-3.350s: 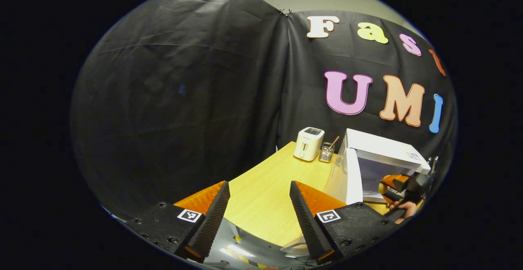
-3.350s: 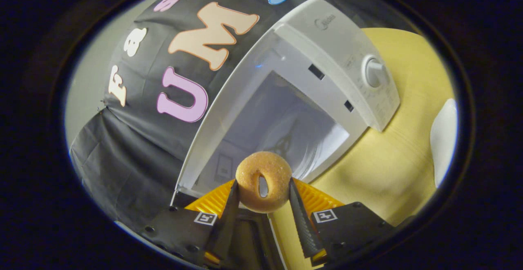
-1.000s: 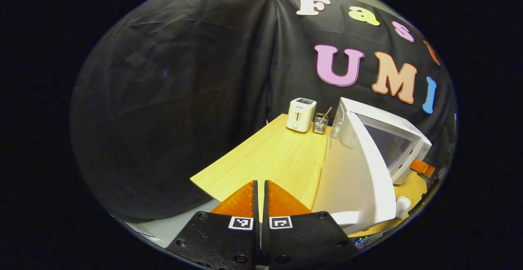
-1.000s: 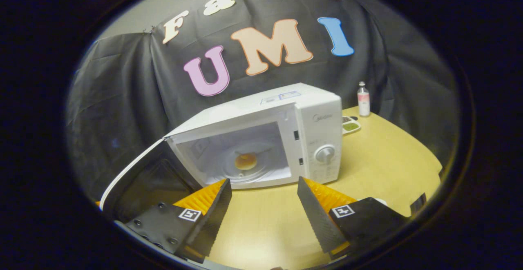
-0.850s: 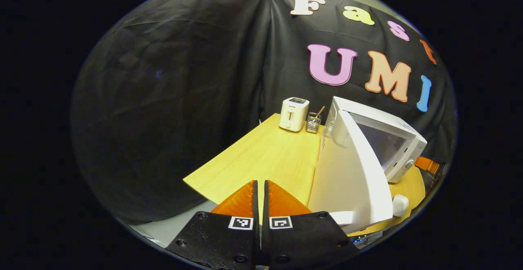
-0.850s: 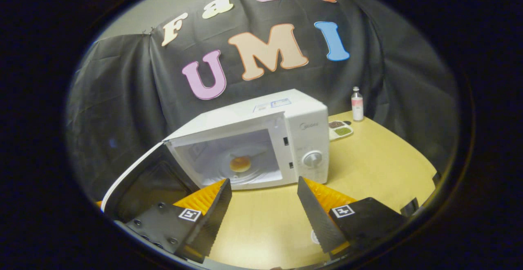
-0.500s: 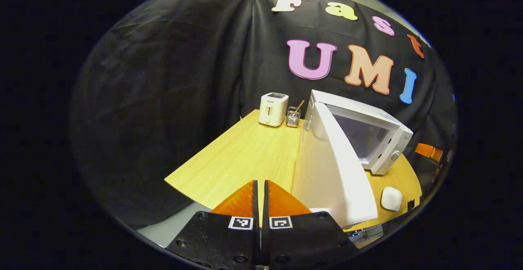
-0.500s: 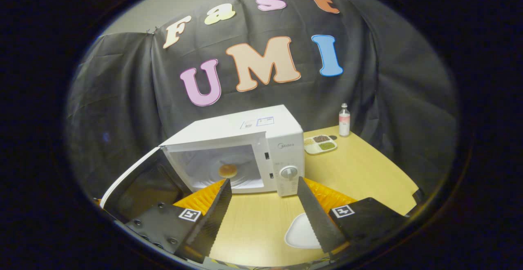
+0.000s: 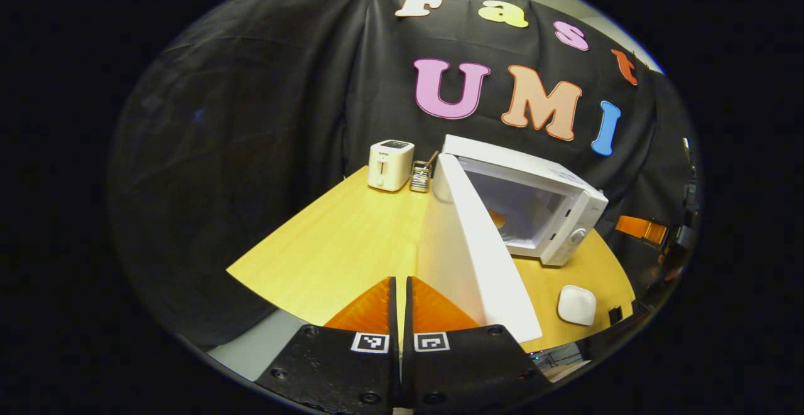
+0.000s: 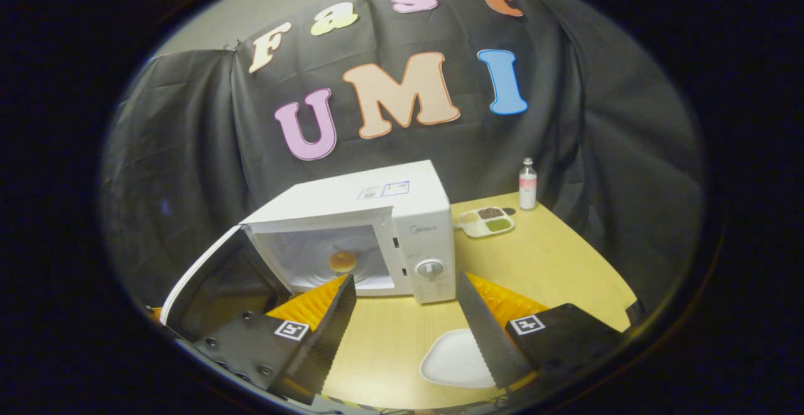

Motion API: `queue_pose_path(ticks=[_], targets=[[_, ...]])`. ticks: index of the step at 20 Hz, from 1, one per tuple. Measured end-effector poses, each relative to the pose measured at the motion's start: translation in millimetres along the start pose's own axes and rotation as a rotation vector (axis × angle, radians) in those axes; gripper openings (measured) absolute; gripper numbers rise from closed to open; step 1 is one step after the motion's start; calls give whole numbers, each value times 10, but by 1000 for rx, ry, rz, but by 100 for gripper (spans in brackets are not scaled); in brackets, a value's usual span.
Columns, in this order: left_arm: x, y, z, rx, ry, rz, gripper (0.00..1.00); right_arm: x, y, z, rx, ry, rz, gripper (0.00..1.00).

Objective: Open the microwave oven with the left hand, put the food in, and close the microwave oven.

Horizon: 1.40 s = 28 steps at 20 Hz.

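Item: food (image 10: 342,260) lying inside the microwave (image 10: 402,214), door (image 9: 468,258) open; right gripper (image 10: 405,314) spread wide and empty, left gripper (image 9: 399,305) pinched together on nothing near the door, likely to push it.

The microwave (image 10: 402,214) stood on the table (image 10: 553,264) with its door (image 10: 207,277) swung open to the left. The doughnut (image 10: 342,260) lay inside on the turntable. Near its front a plate (image 10: 453,358) lay on the table. Far right of it sat a compartment tray (image 10: 484,221), with a bottle (image 10: 527,184) just behind. Far left of the microwave stood a toaster (image 9: 389,164), a utensil holder (image 9: 419,176) between them.
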<state>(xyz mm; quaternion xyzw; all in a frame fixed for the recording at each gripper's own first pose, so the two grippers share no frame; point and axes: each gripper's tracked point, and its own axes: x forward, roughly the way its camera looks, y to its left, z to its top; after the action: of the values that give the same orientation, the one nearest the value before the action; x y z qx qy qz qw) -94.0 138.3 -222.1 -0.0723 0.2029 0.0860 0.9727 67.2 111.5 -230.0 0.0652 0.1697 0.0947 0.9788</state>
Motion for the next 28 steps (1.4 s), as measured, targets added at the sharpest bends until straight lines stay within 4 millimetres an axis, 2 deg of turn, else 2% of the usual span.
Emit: queue_pose_path(ticks=[2,3,9,10,14,23,28], targets=[[34,-211,-61,-20,20,-29,1,8,-131,64,0,0,-4,91],[49,-316,-72,-19,25,-39,1,5,-202,97,-1,-1,-8,99],[137,-878,-95,6,46,-114,0,6,-640,227,17,-4,-47,99],[164,-956,-82,13,45,-124,0,1,-700,240,22,-6,-53,91],[300,-1222,-1,40,32,-151,0,-23,-911,249,42,1,-67,91],[621,-1991,74,78,16,-262,0,-12,-1173,311,62,2,-77,91],[884,-2290,106,77,17,-297,1,35,-1229,336,83,6,-79,91]])
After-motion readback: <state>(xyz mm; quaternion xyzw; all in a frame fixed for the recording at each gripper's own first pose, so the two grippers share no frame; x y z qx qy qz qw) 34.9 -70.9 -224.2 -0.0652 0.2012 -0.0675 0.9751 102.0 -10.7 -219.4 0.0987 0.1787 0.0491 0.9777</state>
